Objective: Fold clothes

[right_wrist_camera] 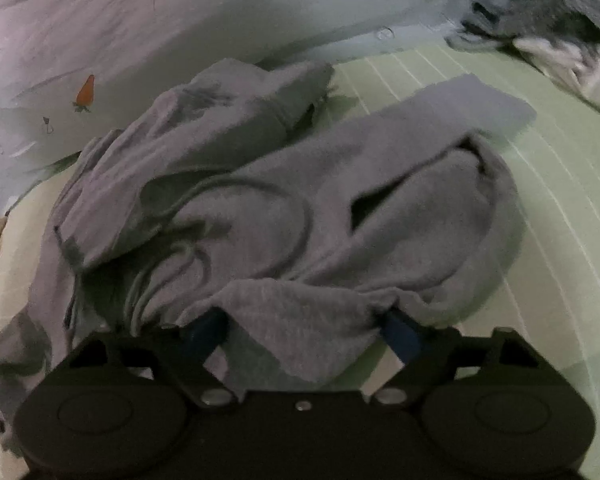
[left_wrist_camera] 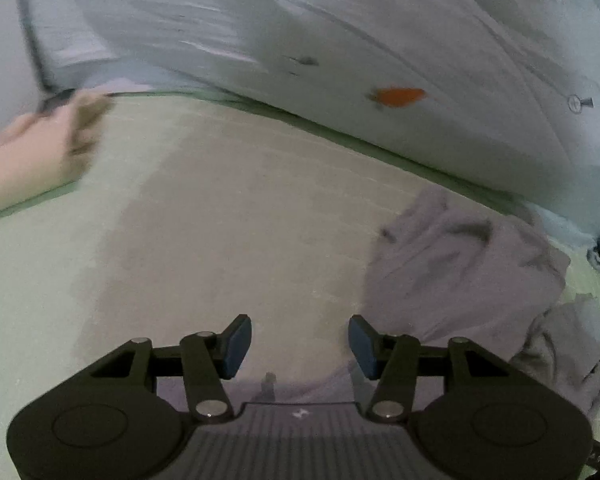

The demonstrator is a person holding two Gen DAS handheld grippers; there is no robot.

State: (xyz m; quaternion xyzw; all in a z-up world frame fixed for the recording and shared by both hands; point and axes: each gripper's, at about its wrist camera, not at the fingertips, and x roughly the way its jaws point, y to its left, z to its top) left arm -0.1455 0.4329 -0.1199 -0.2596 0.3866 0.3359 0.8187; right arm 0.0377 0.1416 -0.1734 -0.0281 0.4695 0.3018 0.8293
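Our left gripper (left_wrist_camera: 300, 346) is black, with two round housings, silver pivot pins on crossed link arms, dark blue pads (left_wrist_camera: 236, 346) and a ribbed grey plate bearing a small white mark. Our right gripper (right_wrist_camera: 306, 332) has the same black body, silver pins and blue pads (right_wrist_camera: 400, 338). A bare hand (left_wrist_camera: 32, 152), blurred, shows no sleeve.

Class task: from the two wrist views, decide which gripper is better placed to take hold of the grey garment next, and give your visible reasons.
Probably the right gripper: a fold of the grey garment lies between its open jaws. The left gripper is open over the bare green sheet, the garment off to one side.
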